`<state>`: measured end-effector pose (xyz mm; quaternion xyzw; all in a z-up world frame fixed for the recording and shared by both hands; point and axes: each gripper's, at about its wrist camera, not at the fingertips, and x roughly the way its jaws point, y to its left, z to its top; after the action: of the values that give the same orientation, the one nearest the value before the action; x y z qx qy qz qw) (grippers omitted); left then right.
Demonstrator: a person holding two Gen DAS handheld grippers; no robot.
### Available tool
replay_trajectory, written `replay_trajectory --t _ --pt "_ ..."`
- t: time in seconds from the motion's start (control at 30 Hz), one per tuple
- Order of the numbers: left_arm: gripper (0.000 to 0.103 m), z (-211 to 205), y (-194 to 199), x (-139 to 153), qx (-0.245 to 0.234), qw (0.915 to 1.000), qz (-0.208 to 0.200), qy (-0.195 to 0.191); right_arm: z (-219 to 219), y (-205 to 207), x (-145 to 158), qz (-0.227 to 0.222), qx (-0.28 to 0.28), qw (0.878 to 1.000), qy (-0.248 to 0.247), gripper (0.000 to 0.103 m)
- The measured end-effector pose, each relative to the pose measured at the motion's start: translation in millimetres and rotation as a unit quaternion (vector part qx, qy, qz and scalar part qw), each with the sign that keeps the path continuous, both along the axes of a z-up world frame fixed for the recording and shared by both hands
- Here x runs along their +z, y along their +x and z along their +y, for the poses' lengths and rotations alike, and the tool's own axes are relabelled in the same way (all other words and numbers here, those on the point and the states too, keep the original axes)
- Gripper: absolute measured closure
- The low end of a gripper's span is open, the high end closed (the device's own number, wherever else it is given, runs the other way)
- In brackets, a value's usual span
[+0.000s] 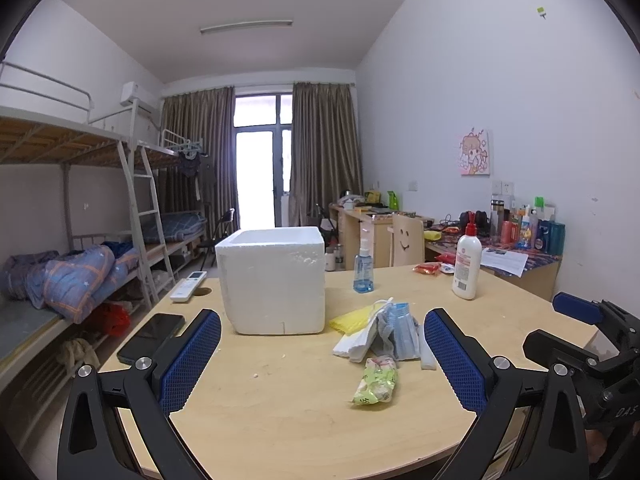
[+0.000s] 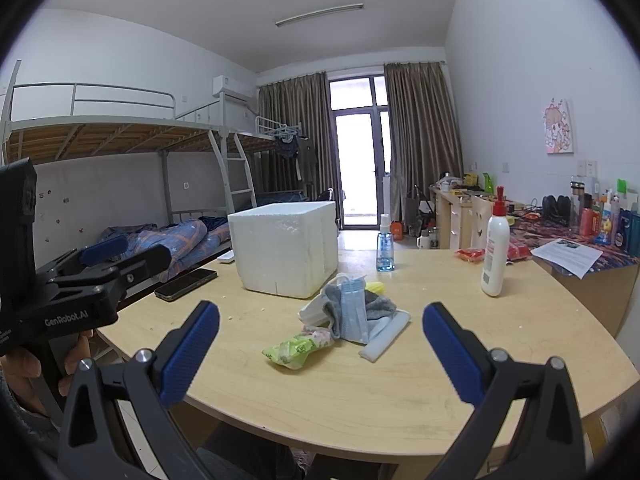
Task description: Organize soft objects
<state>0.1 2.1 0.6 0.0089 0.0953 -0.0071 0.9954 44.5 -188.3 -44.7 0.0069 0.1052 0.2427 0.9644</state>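
Observation:
A pile of soft things lies mid-table: a grey cloth (image 1: 386, 330) (image 2: 376, 304), a blue face mask (image 1: 404, 330) (image 2: 354, 312), white foam pieces (image 1: 356, 346) (image 2: 384, 338), a yellow item (image 1: 352, 318) (image 2: 376, 287) and a green printed packet (image 1: 376, 384) (image 2: 298, 348). An open white foam box (image 1: 276, 280) (image 2: 286, 250) stands behind them. My left gripper (image 1: 322, 354) is open and empty, near the table's front edge. My right gripper (image 2: 320, 346) is open and empty, also short of the pile.
On the wooden table (image 1: 280, 420) are a black phone (image 1: 152, 336), a white remote (image 1: 189, 285), a blue spray bottle (image 1: 363, 266), a white lotion bottle (image 1: 467, 264) and red snack packs (image 1: 430, 268). Bunk beds stand left; a cluttered desk (image 2: 560, 236) stands right.

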Motion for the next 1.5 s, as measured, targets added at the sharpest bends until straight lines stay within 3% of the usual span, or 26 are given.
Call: replay_trajectory --t 0.77,1.5 --pt "0.001 2.3 7.7 -5.9 -0.002 0.9999 0.012 -0.006 -0.9 1.6 0.9 0.003 -0.001 1.000 -0.002 0.000" --pt "0.001 6.2 40.4 -11.4 0.009 0.9990 0.042 -0.008 5.1 33.7 -6.5 0.027 0.005 1.000 -0.008 0.000"
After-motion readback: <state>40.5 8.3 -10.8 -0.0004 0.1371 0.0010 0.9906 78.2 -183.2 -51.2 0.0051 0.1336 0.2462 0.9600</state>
